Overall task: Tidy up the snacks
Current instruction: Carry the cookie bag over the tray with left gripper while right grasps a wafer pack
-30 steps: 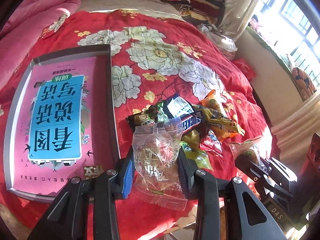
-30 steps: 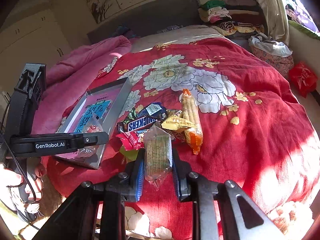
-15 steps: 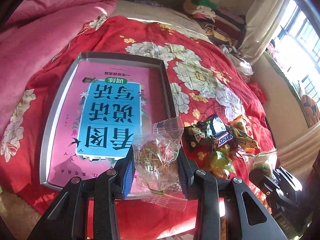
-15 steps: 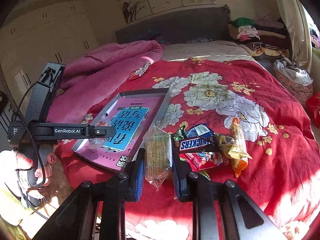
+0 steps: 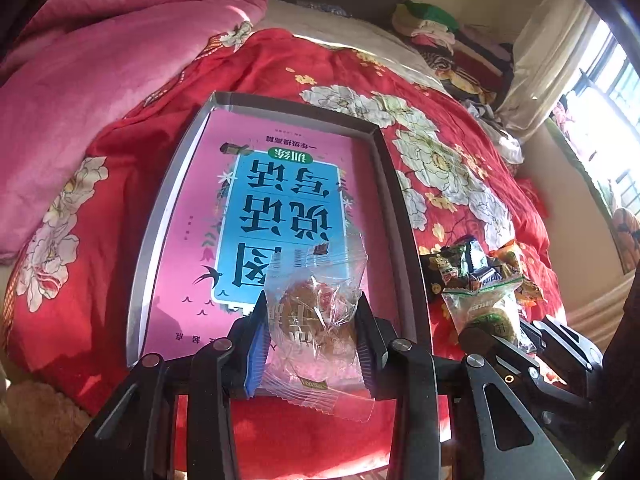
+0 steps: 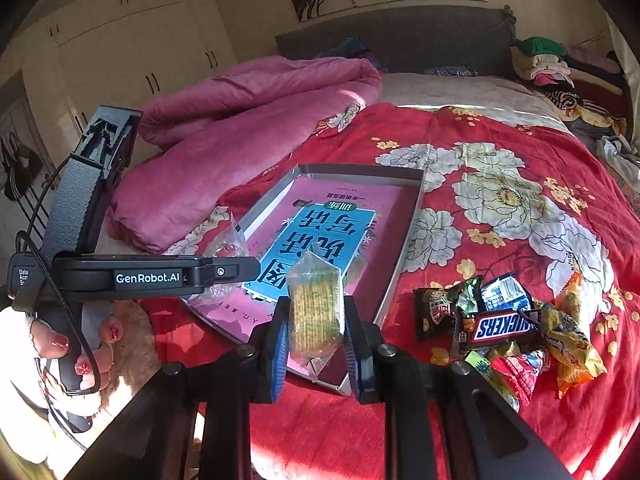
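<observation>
the left tongs [image 5: 310, 334] were clamped on a clear-wrapped round cake [image 5: 316, 320], held over the near end of the tray [image 5: 158, 216]. the right tongs [image 6: 316, 334] were clamped on a wrapped cracker pack [image 6: 316, 308], over the tray's near right corner. to do this well, each packet should probably be lowered flat onto the pink book [image 5: 280, 200] lining the tray, apart from the other, and let go only once inside the rim. right of the tray lay the snack pile [image 6: 508, 324] on the red flowered bedspread [image 6: 500, 184]. beyond the tray were a pink quilt [image 6: 240, 120], a headboard and cupboards.
</observation>
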`<state>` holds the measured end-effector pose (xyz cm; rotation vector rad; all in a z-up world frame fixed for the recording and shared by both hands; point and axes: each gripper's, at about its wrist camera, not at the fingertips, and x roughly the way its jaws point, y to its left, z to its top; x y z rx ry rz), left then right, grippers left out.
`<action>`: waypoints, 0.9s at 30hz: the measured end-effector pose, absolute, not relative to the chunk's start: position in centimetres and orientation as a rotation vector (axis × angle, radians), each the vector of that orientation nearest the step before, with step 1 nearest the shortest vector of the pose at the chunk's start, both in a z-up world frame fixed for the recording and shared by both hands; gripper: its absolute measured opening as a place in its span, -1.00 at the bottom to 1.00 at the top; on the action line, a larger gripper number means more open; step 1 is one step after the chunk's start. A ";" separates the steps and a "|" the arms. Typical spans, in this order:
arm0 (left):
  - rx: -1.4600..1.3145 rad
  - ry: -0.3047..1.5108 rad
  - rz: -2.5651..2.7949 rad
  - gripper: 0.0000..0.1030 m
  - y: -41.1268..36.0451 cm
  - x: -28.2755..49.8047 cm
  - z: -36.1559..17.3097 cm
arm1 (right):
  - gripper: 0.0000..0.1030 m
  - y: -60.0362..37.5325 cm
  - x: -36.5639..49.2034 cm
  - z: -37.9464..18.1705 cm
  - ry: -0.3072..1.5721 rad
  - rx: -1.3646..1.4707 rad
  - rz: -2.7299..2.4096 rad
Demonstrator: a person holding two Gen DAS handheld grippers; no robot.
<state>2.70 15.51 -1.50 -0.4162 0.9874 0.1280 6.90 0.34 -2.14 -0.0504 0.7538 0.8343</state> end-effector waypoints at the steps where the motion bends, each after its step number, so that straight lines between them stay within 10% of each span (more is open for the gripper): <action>1: -0.421 0.991 0.129 -0.23 15.7 2.6 -1.8 | -0.52 0.8 7.0 -2.3 0.757 -0.051 0.838; 27: -0.338 1.054 0.175 -0.23 15.4 3.2 -5.2 | -0.51 2.9 8.3 -6.9 0.861 -0.119 0.798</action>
